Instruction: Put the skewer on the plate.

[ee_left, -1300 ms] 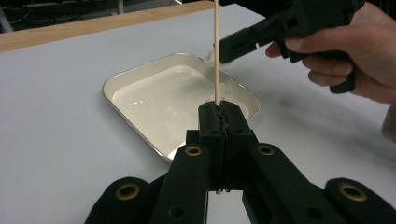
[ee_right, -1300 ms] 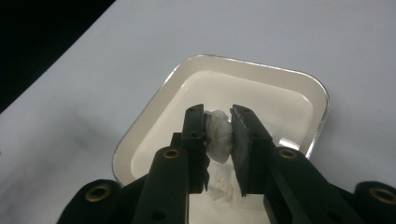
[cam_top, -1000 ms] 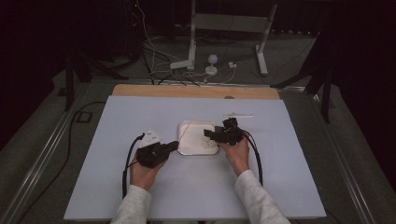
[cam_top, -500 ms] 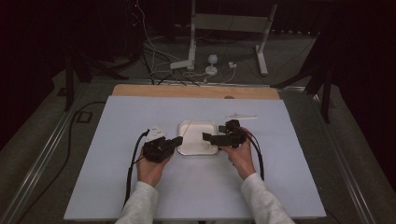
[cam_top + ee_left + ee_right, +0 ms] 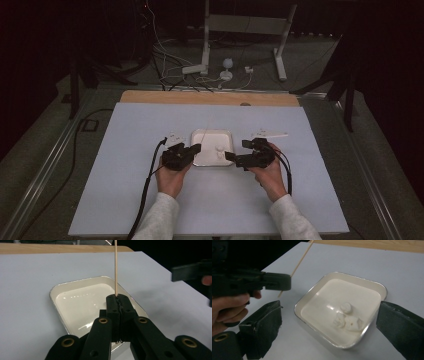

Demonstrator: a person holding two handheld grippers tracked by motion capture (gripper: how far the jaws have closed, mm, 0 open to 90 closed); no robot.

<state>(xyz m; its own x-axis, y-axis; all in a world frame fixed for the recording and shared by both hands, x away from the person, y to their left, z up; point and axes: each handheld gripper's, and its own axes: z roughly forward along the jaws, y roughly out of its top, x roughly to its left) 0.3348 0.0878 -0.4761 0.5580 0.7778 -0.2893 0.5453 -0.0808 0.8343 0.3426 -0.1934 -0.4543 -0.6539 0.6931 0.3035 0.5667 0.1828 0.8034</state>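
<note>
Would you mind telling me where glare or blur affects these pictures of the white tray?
Left gripper view: glare streaks on the glossy white rectangular tray, with the thin wooden skewer sharp. Right gripper view: the right claw is blurred at the frame edges, the white lumps soft. High view: dim, surroundings nearly black.

Two hands reach forward, either side of a white tray point(image 5: 212, 135). Left gripper point(image 5: 194, 149) jaws are clamped together; right gripper point(image 5: 229, 156) jaws spread wide.

A recording lab: dark curtained surroundings, a metal stand point(image 5: 240, 30) and loose cables point(image 5: 170, 60) behind the covered table point(image 5: 125, 200).
</note>
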